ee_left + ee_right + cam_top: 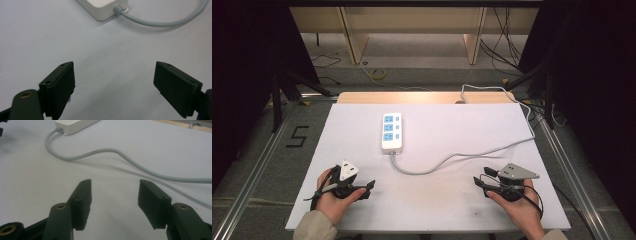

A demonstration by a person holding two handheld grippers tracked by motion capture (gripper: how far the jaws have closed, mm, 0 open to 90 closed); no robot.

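Strip (392,131) lies flat on the white worktop (447,200), a little left of centre and toward the far edge, long axis running 12 to 6. Three blue socket faces up, stacked along it. Its grey cord (447,159) leaves the 6 o'clock end, loops toward 4, then runs off the worktop's right edge at about 2 and curls back behind the far rim.

My left tool (367,188) sits near the front edge at about 7 o'clock from the strip, well apart from it. Jaws stand wide apart, nothing between them, bare worktop below. In the left gripper view (113,85) the strip's cord end (105,8) and the start of the cord (155,23) lie ahead at 12, well clear of the pads.

My right tool (479,182) sits near the front edge at about 4 o'clock from the strip, also well apart. Jaws apart, empty. In the right gripper view (113,200) the cord (140,166) crosses ahead of the pads from 10 to 3, near but not touching; the strip's end (72,125) shows at 11.

Both tools point inward, toward each other, each held in a hand that comes in from the front edge. Neither touches strip or cord.
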